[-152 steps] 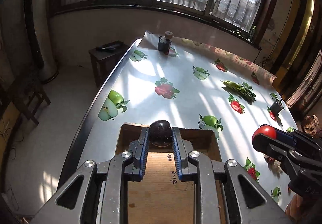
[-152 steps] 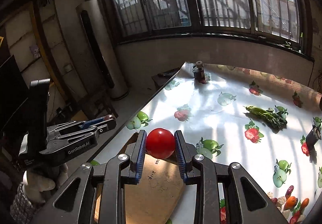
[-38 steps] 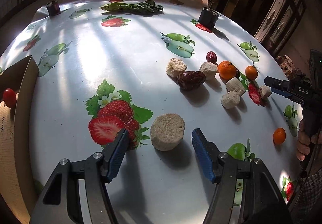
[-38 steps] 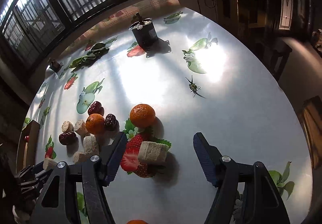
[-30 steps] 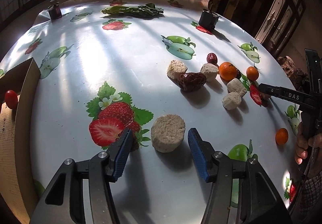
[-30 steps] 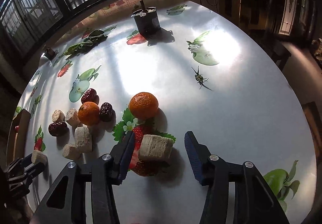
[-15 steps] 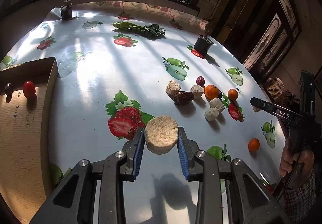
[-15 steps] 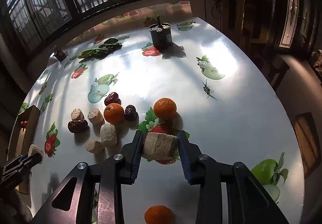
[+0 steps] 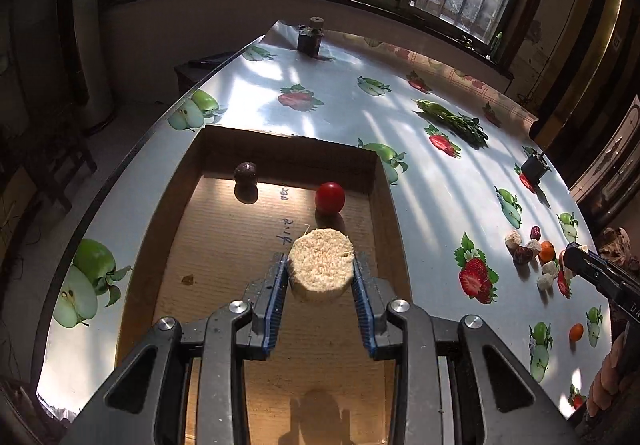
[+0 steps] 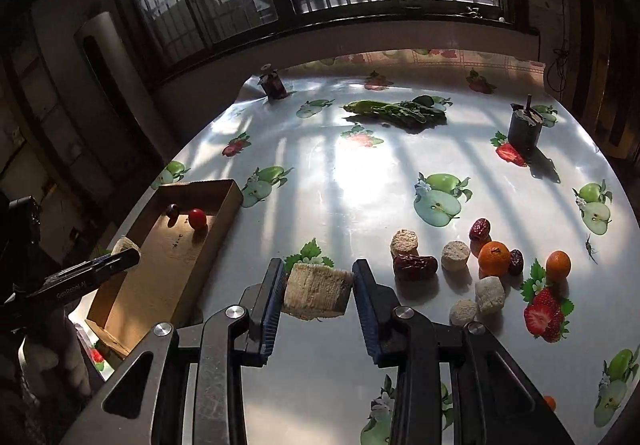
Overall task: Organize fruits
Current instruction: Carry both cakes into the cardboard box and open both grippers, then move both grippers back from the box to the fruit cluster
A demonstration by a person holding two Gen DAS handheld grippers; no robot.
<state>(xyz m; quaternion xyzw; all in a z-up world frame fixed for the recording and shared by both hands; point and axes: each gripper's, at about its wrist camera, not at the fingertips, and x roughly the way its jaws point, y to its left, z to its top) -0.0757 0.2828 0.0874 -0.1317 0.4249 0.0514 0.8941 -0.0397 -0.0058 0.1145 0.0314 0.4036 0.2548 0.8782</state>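
My left gripper (image 9: pixel 320 273) is shut on a round beige sugarcane piece (image 9: pixel 321 263) and holds it above the cardboard box (image 9: pixel 382 201). The box holds a red tomato (image 9: pixel 329 197) and a dark round fruit (image 9: pixel 245 172). My right gripper (image 10: pixel 318 287) is shut on another beige piece (image 10: pixel 317 291), held above the table to the right of the box (image 10: pixel 228 205). Loose fruit lies at the right: oranges (image 10: pixel 494 258), red dates (image 10: pixel 414 267) and several beige pieces (image 10: pixel 455 255). The left gripper (image 10: pixel 120 259) shows at the left of the right wrist view.
The table (image 10: pixel 360 173) has a shiny fruit-print cover. A bunch of greens (image 10: pixel 396 110) lies at the back. A dark cup (image 10: pixel 525 130) stands at the back right, a small jar (image 10: pixel 273 83) at the back left. The table's left edge (image 9: pixel 120 181) runs beside the box.
Both grippers closed on beige pieces and lifted them. The left one has swung over the box; the right one has moved left toward the box.
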